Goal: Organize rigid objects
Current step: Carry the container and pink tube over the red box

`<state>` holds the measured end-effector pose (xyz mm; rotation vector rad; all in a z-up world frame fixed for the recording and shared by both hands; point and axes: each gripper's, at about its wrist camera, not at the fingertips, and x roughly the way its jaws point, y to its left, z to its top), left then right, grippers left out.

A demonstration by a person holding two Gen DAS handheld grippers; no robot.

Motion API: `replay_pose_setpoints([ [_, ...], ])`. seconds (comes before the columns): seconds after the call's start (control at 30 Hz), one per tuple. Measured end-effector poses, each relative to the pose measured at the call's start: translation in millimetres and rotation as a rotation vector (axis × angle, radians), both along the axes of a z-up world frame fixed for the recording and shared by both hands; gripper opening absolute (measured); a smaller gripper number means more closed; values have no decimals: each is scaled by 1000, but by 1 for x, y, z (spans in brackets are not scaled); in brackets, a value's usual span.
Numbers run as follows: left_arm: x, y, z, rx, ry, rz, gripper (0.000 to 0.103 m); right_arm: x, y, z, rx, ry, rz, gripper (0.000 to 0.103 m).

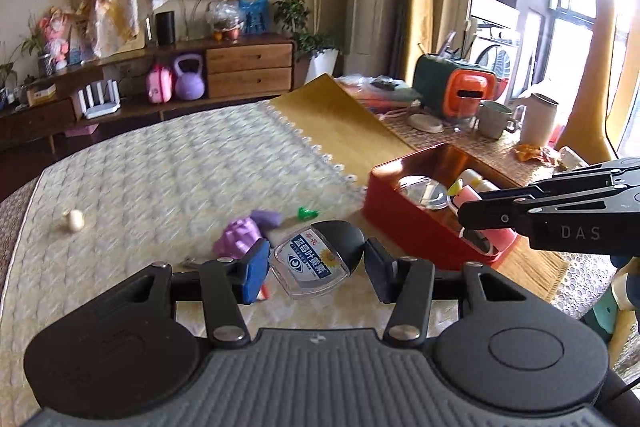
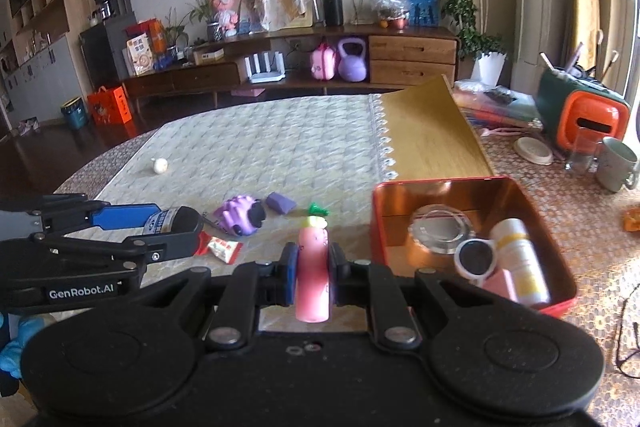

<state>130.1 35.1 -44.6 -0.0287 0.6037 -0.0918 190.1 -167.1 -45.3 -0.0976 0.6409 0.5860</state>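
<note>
The bottle's [image 1: 320, 259] base is being hidden by the left tongs [image 1: 316, 269], clamped on it above the table [image 1: 160, 167]. A pink tube [image 2: 314, 267] is being clamped by the right tongs [image 2: 314, 273], angled downward beside the red tin [image 2: 460, 195].

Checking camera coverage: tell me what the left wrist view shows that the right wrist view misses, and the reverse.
Left wrist only: the printed front label of the clear bottle in the left gripper.
Right wrist only: the red snack packet and the orange bag on the floor.
Both: the red tin, purple toy, white ball.
</note>
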Motion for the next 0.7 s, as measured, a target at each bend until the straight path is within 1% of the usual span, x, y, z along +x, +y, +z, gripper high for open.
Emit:
replay_pose_setpoints([
  [0.33, 22, -38, 7, 11, 1, -47, 51, 11, -48, 3, 4, -23, -79, 15],
  [0.7, 54, -81, -5, 28, 44, -103, 51, 36, -90, -10, -3, -14, -160, 15],
])
